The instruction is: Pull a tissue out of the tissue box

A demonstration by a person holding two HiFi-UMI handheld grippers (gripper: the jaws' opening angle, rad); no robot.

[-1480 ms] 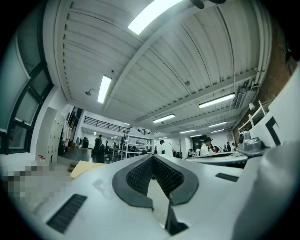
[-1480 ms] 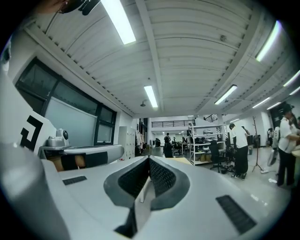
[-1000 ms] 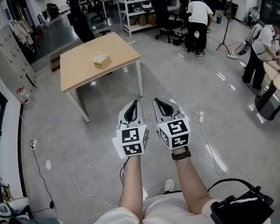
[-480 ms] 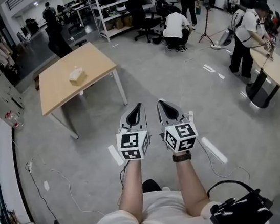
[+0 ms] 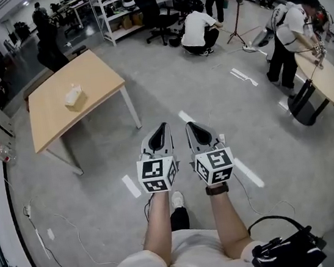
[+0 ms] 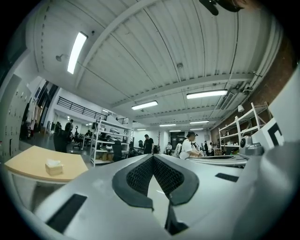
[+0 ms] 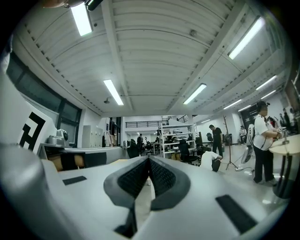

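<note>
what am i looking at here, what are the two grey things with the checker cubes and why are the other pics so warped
No robot here: a person holds a two-jaw tool in each hand, the left gripper and the right gripper. The patterned cubes are part of them. The head view comes from a camera on the person's head, looking down at their arms and the floor. The other two come from wide-angle cameras riding on each gripper, looking along its jaws, hence the warping. Both pairs of jaws are shut and hold nothing. Ahead, some way off, a tissue box sits on a wooden table.
</note>
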